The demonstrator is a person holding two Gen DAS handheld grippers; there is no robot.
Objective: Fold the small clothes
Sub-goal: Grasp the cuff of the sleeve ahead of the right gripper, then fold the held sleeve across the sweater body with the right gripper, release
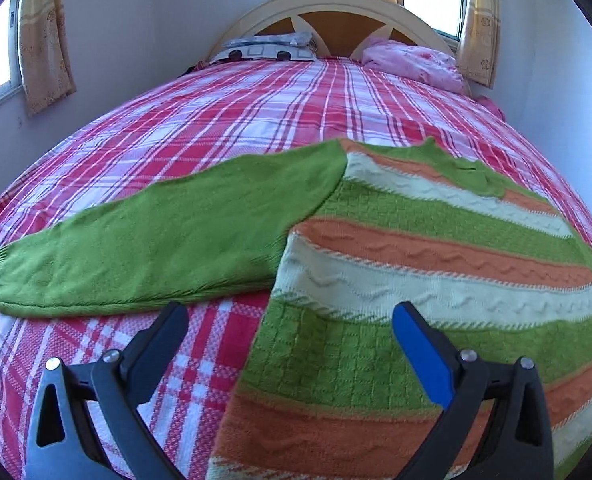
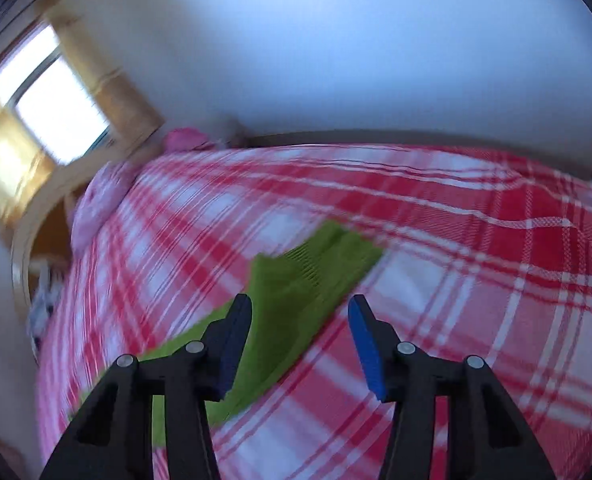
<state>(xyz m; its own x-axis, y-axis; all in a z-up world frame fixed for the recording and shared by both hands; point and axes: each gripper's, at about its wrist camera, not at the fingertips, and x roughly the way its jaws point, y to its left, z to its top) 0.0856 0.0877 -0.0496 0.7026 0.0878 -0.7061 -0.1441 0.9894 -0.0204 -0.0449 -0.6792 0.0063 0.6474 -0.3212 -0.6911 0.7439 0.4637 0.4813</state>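
Your bed (image 1: 232, 120) fills both views, covered in a red, pink and white plaid sheet (image 2: 475, 280). The arched cream headboard (image 1: 335, 4) sits at the far end in your left wrist view, with yellow curtains (image 1: 44, 52) on the windows to either side.

The sweater (image 1: 435, 248) lies flat on the sheet: green, orange and cream knit stripes on the body, collar toward the headboard. It takes up the right half of your left view and runs out of frame at the bottom and right. Its plain green left sleeve (image 1: 148, 248) lies spread out to the left, flat on the bed, ribbed cuff at the far left edge.

In your right view the other green sleeve (image 2: 296, 300) runs diagonally across the plaid, cuff end pointing away. That view is motion-blurred, so fine detail is lost.

At the headboard, a patterned grey-white pillow (image 1: 264, 50) on the left and a pink bundle of bedding (image 1: 411, 62) on the right.

Your left gripper (image 1: 290, 320) hovers low over the sweater's left side edge below the sleeve, fingers spread wide, nothing between them. The blue pad (image 1: 421, 356) is over the knit body; the other finger is over bare sheet.

Your right gripper (image 2: 299, 310) has its fingers apart too, straddling the sleeve near its cuff. Can't tell if either finger touches the fabric.
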